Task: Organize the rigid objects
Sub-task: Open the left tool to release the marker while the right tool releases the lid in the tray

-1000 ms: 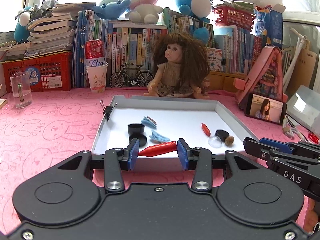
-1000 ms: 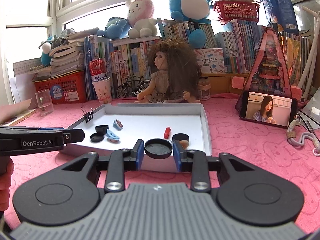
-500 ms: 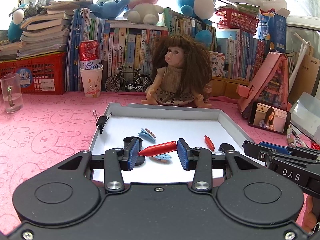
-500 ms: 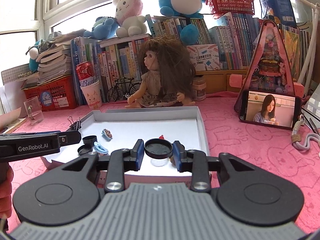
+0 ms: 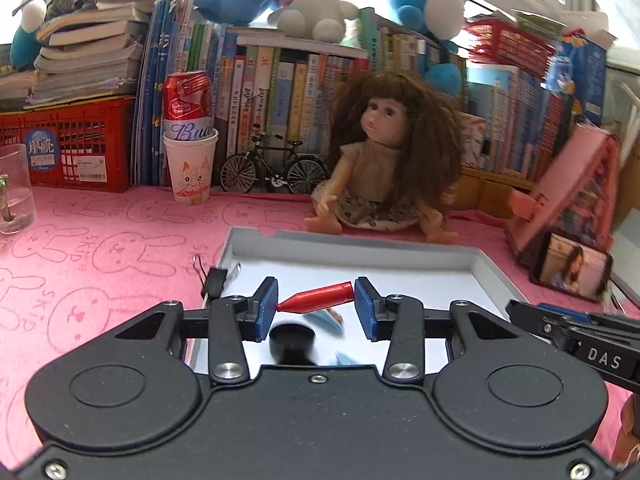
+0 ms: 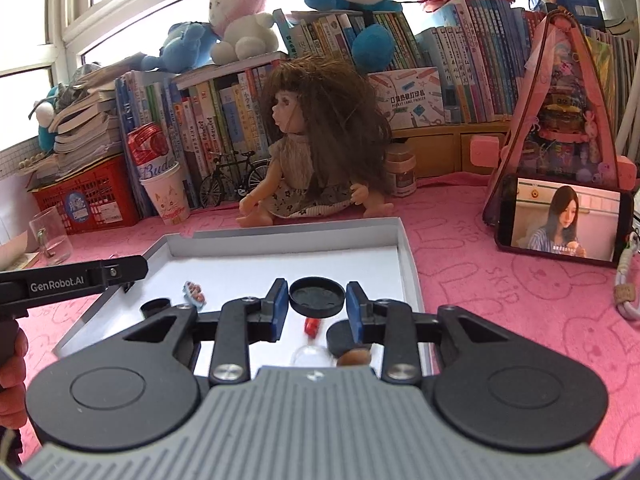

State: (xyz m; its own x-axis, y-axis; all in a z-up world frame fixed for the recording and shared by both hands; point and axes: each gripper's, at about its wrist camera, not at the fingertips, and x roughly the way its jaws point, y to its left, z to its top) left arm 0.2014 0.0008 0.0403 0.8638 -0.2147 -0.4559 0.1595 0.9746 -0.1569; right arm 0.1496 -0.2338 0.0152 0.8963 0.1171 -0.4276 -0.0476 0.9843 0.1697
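While both grippers hang over the shallow white tray (image 6: 408,256) on the pink rabbit-print cloth (image 5: 100,240), a piece is held in each. The left gripper (image 5: 316,304) is closed narrowly on a red cone-shaped cap (image 5: 318,298), which is pinched end to end and lies nearly level between the blue pads (image 5: 268,302). The right gripper (image 6: 317,303) is clamped on a round black lid (image 6: 317,296), held flat by its rim.

Other small pieces lie on the tray floor: a black lid (image 5: 291,340) and a blue hair clip (image 5: 330,317) below the left gripper, a second blue clip (image 6: 195,293), a small red piece (image 6: 312,326), a clear dome and a brown nut-like piece (image 6: 354,356) below the right. A binder clip (image 5: 216,278) is fastened to the tray's left rim.

The step in hand is judged to be the carry: both pieces are lifted and not yet set down. For the next move, a free patch of tray is needed for each, preferably beside pieces of its own kind, and the pieces should be lowered until they rest before the jaws are opened. The cone is likely to roll on release.
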